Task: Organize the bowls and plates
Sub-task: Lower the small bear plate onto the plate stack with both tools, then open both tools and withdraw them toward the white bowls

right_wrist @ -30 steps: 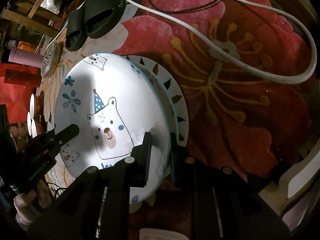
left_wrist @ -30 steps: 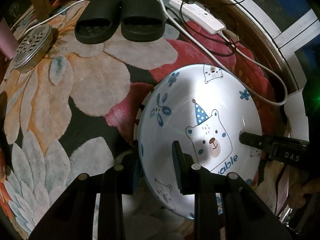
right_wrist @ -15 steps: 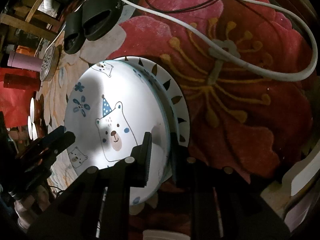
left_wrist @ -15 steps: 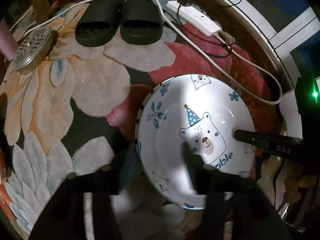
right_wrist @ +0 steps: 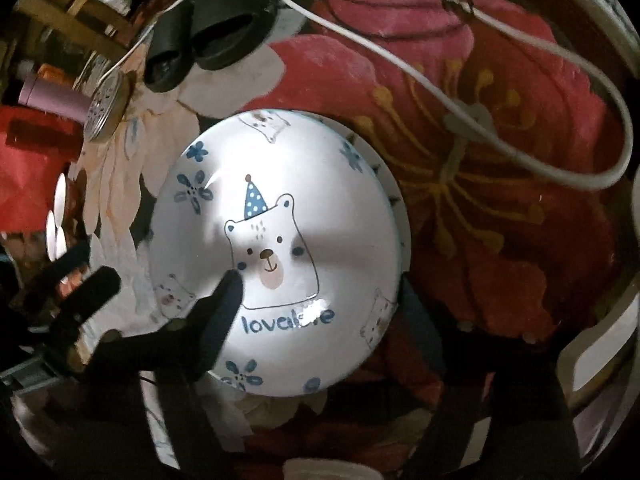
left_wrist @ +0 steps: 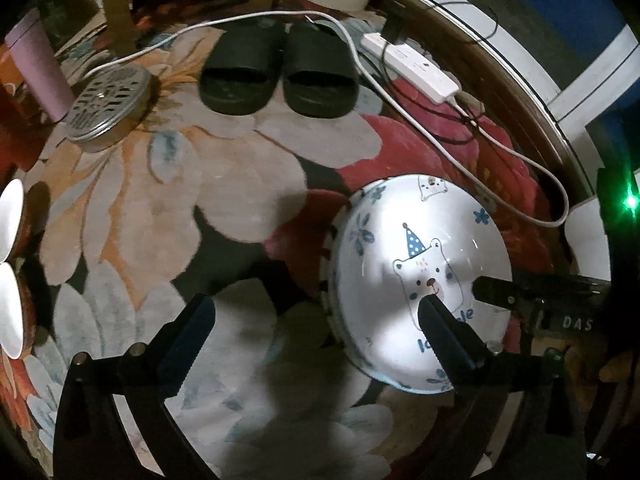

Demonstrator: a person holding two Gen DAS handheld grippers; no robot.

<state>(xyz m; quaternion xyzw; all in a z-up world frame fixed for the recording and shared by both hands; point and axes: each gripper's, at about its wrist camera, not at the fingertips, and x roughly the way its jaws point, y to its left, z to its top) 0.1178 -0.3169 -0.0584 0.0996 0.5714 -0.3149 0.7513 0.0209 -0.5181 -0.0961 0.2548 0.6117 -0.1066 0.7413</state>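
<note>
A white plate with a blue bear print (left_wrist: 424, 248) lies on the flowered rug, stacked on another plate whose patterned rim (right_wrist: 394, 196) peeks out at its far right. It also shows in the right wrist view (right_wrist: 280, 216). My left gripper (left_wrist: 316, 320) is open and empty, raised above the rug at the plate's left edge. My right gripper (right_wrist: 320, 300) is open wide and empty above the plate; only its left finger (right_wrist: 224, 300) shows clearly. Two white bowls (left_wrist: 8, 240) stand at the far left.
Black slippers (left_wrist: 280, 76), a round metal tin (left_wrist: 108, 108), a pink cup (left_wrist: 36, 68) and a white power strip (left_wrist: 412, 68) with cables lie at the back of the rug. A white cable (right_wrist: 520, 112) loops right of the plates.
Both grippers have let go of the bear plate and opened wide. The plate has come down flat onto the plate beneath. Both grippers have pulled back and up.
</note>
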